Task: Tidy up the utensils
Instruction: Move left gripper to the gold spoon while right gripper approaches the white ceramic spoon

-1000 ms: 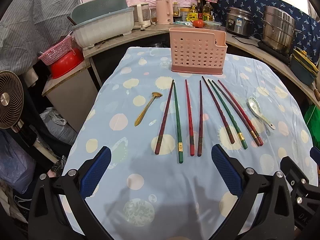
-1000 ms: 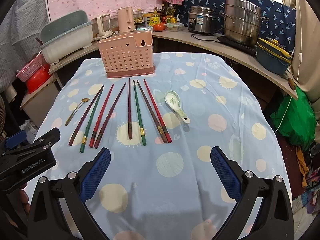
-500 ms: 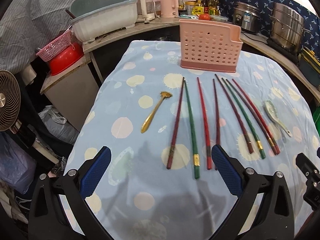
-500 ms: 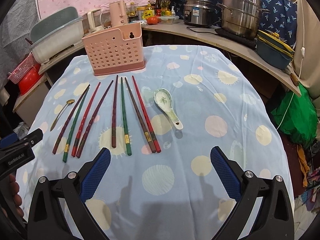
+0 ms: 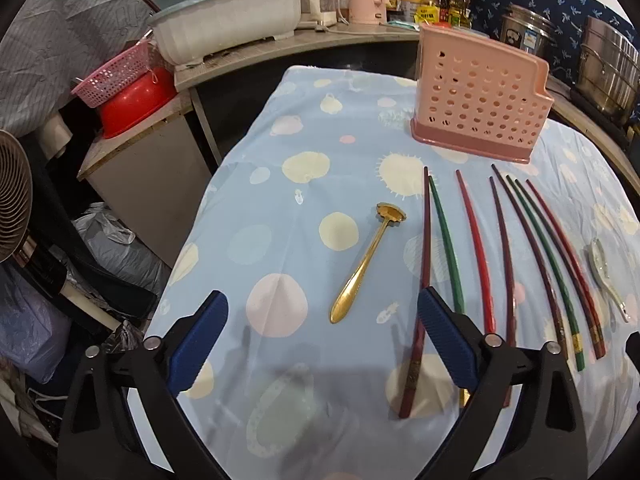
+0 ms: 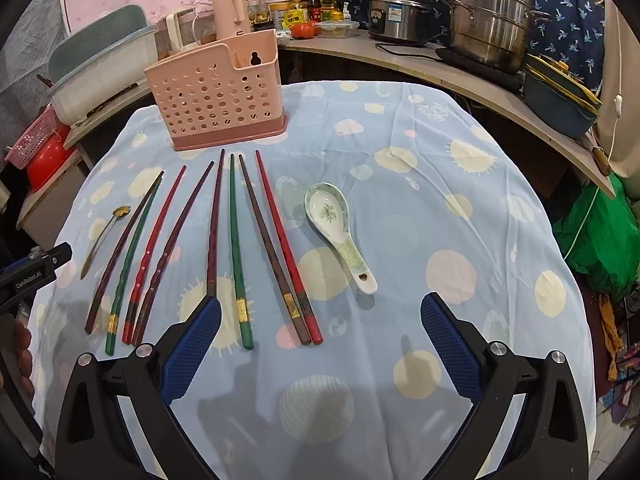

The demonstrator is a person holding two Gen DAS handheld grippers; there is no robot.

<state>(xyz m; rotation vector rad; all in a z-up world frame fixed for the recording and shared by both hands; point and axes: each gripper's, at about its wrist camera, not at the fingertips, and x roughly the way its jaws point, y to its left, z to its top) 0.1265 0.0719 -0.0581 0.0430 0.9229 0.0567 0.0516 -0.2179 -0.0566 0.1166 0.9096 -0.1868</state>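
Observation:
A pink perforated utensil holder (image 5: pixel 480 96) (image 6: pixel 218 94) stands at the far side of the blue spotted tablecloth (image 5: pixel 280 208). Several red, green and dark brown chopsticks (image 5: pixel 476 248) (image 6: pixel 236 240) lie in a row in front of it. A gold spoon (image 5: pixel 366 264) (image 6: pixel 102 236) lies left of them, a white ceramic spoon (image 6: pixel 340 236) (image 5: pixel 606 272) right of them. My left gripper (image 5: pixel 320 336) is open and empty, just short of the gold spoon's handle. My right gripper (image 6: pixel 320 336) is open and empty, near the ceramic spoon's handle.
A curved counter (image 6: pixel 440 68) behind the table carries steel pots (image 6: pixel 488 20), a kettle and bottles. A white dish tub (image 5: pixel 224 28) and a red bowl (image 5: pixel 132 100) stand at the left. A fan (image 5: pixel 12 196) is at the far left, a green bag (image 6: pixel 600 232) at the right.
Both grippers have moved forward and lower over the table. The left one has swung left, bringing the gold spoon between its fingers' line. The right one has closed in on the ceramic spoon.

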